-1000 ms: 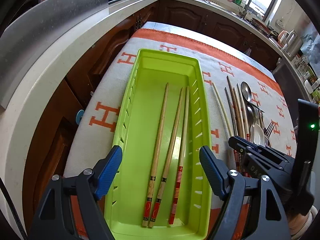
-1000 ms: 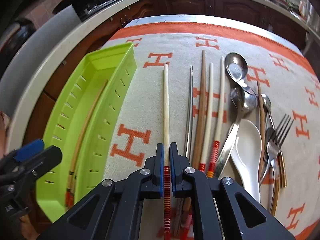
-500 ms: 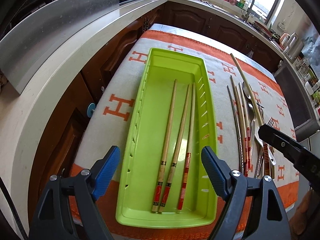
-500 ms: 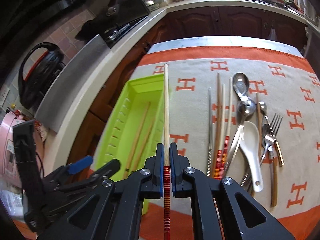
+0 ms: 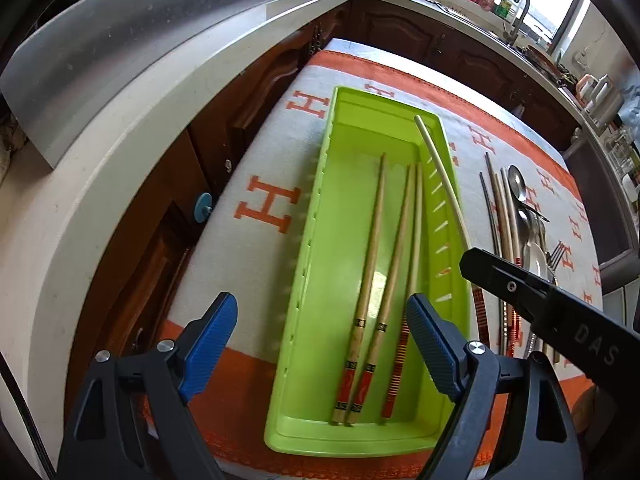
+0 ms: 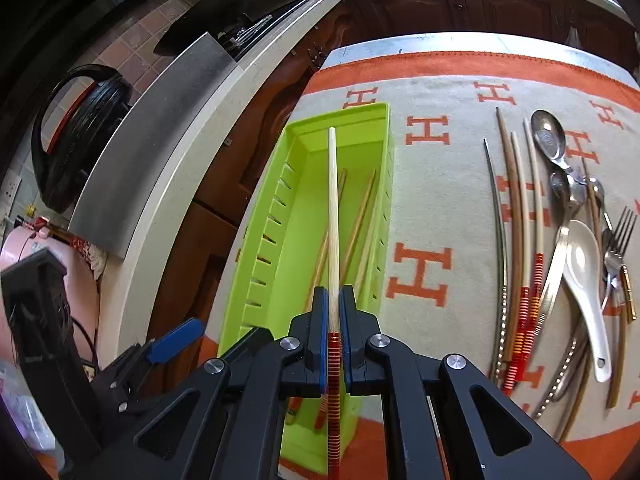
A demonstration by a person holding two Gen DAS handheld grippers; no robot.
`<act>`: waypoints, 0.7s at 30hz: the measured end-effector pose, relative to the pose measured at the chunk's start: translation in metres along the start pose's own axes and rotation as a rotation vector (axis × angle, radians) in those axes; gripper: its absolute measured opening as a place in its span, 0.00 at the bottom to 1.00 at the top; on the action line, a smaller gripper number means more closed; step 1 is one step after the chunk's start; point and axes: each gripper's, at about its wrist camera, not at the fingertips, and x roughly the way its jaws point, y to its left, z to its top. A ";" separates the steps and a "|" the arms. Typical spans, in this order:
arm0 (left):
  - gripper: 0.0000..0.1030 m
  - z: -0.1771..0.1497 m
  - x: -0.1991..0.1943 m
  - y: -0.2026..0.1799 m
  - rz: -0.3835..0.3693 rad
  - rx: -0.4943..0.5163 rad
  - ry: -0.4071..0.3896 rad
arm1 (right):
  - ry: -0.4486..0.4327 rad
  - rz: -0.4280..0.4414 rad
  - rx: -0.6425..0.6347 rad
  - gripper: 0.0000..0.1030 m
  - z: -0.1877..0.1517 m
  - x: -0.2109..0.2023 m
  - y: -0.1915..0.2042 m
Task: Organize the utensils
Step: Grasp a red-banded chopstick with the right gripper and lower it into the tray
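Observation:
A lime green tray (image 5: 332, 216) lies lengthwise on the orange and cream cloth and holds three wooden chopsticks (image 5: 376, 248). My right gripper (image 6: 332, 304) is shut on a pale chopstick with a red-striped end (image 6: 333, 208) and holds it above the tray (image 6: 264, 264), pointing along it. In the left wrist view that chopstick (image 5: 440, 184) hangs over the tray's right wall. My left gripper (image 5: 316, 344) is open and empty over the tray's near end.
Right of the tray lie more chopsticks (image 6: 516, 240), metal spoons (image 6: 552, 148), a white ceramic spoon (image 6: 584, 280) and forks (image 6: 620, 240). A pale countertop (image 5: 132, 128) and dark wood cabinets run along the left. A black kettle (image 6: 76, 132) stands far left.
My right gripper lifted the pale chopstick off the cloth and carried it left over the green tray. My left gripper stayed open and drew back slightly.

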 end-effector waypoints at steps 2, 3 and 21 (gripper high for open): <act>0.82 0.000 -0.002 0.001 0.037 0.008 -0.021 | 0.007 0.004 0.009 0.06 0.005 0.008 -0.001; 0.82 0.001 -0.003 0.001 0.052 0.011 -0.030 | 0.014 0.013 0.009 0.06 0.008 0.012 0.001; 0.82 -0.002 -0.006 -0.008 0.071 0.030 -0.037 | -0.042 -0.079 -0.053 0.33 -0.006 -0.012 -0.017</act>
